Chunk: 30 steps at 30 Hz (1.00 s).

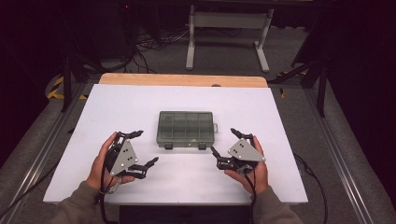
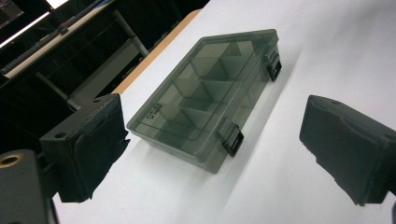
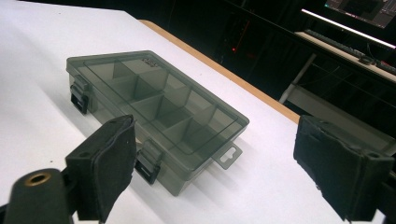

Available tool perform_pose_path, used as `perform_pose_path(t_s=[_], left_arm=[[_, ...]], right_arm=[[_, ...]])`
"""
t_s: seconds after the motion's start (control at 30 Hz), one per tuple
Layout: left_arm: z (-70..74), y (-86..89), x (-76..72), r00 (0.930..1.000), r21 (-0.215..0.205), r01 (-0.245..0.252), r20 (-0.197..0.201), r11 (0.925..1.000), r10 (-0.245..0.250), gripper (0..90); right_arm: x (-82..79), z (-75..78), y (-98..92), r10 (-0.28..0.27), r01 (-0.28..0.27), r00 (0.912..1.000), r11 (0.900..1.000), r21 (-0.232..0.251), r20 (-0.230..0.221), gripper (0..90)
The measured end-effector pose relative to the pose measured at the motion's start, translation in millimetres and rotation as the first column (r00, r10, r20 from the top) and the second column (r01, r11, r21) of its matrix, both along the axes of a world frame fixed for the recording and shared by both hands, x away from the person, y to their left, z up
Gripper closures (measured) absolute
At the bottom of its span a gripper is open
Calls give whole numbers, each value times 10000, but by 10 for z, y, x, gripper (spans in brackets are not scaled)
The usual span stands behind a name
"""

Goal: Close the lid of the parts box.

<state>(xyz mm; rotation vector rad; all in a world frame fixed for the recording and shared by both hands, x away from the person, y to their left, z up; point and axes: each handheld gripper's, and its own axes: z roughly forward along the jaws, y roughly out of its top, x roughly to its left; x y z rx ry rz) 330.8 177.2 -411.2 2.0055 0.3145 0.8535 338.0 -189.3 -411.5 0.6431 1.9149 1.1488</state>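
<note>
High view. A white table top (image 1: 140, 100) filled the middle of the frame, with a wooden edge strip (image 1: 183, 80) along its far side. A translucent grey compartment box (image 1: 186, 128), lid closed, lay flat near the centre of the frame, its two dark latches (image 1: 168, 145) on the side facing the bottom of the frame. The left gripper (image 1: 141, 149) sat at lower left, held in the person's left hand (image 1: 100, 161); the right gripper (image 1: 225, 142) sat at lower right in the right hand (image 1: 252, 170). Both sets of jaws were spread wide and empty, each apart from the box. A grey three-cornered plate (image 1: 125, 156) topped each gripper. A white frame stand (image 1: 229, 28) and loose cables (image 1: 149, 44) stood on the floor at the top of the frame.

Left gripper view. This view alone showed the box (image 2: 208, 100) close up: internal dividers forming a grid of compartments, and one latch (image 2: 232, 136) at centre with a second (image 2: 272, 65) at upper right. A small embossed mark was visible on the lid at its lower left corner, too small to read. The padded jaws stood wide apart at the lower corners of the frame, holding nothing.

Right gripper view. The box (image 3: 159, 109) appeared from its other end, with a hang tab (image 3: 228, 156) projecting at centre right, a detail the left gripper view did not show. A monitor edge (image 3: 362, 9) showed at upper right. The jaws stood wide apart, empty.
</note>
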Motion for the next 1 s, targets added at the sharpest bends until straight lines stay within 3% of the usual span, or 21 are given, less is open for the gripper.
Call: perform_pose_path(t_s=[0.83,1.0], left_arm=[[-114,112,-228,9999,278,23,136,9996,-27,76],[-159,147,-259,9999,257,-5,109,9997,2,76]], right_arm=[[-266,-145,-78,168,-167,9999,9969,-771,19,139],[-307,-174,-118,174,-177,9998,9973,-708,-48,139]])
